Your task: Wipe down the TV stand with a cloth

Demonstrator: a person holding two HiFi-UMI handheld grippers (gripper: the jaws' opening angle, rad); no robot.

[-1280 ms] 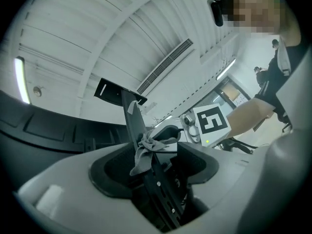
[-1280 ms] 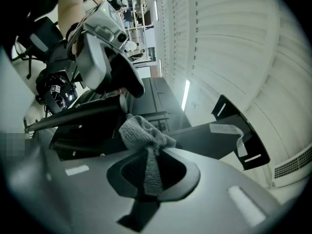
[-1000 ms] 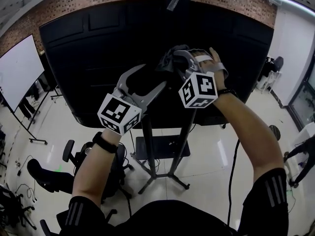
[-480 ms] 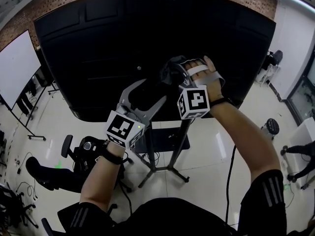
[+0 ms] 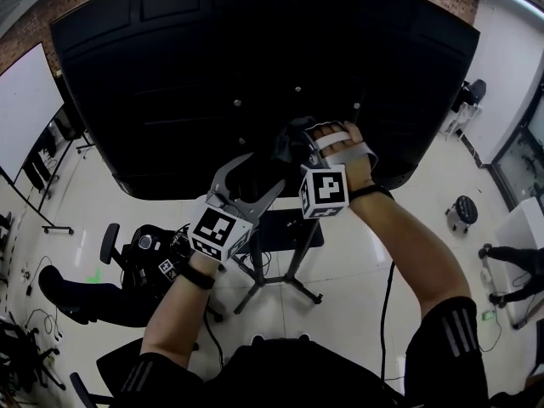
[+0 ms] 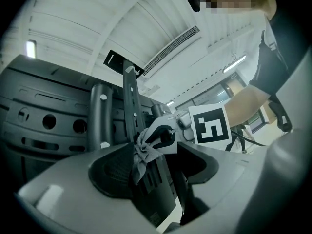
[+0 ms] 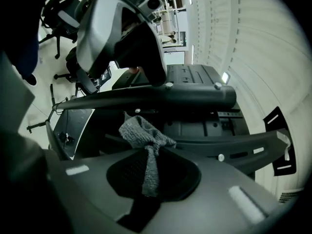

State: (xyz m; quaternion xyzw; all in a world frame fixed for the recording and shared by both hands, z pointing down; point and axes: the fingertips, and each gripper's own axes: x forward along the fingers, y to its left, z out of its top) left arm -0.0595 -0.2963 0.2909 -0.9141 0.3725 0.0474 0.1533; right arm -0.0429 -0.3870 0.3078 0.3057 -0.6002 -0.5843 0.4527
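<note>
The left gripper (image 6: 158,172) holds its jaws apart, nothing clamped; beyond them the right gripper (image 6: 152,139) pinches a grey cloth (image 6: 141,156) beside the TV stand's upright post (image 6: 130,101); its marker cube (image 6: 210,126) faces the camera.

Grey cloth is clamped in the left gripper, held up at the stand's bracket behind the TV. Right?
Wrong gripper. The right gripper view shows the grey cloth pinched in the right gripper; the left gripper is open, without cloth. Rest holds: it's up at the stand's bracket behind the TV.

Whiteboard (image 5: 25,100) far left, office chair (image 5: 89,300) below it, stool (image 5: 463,207) far right
</note>
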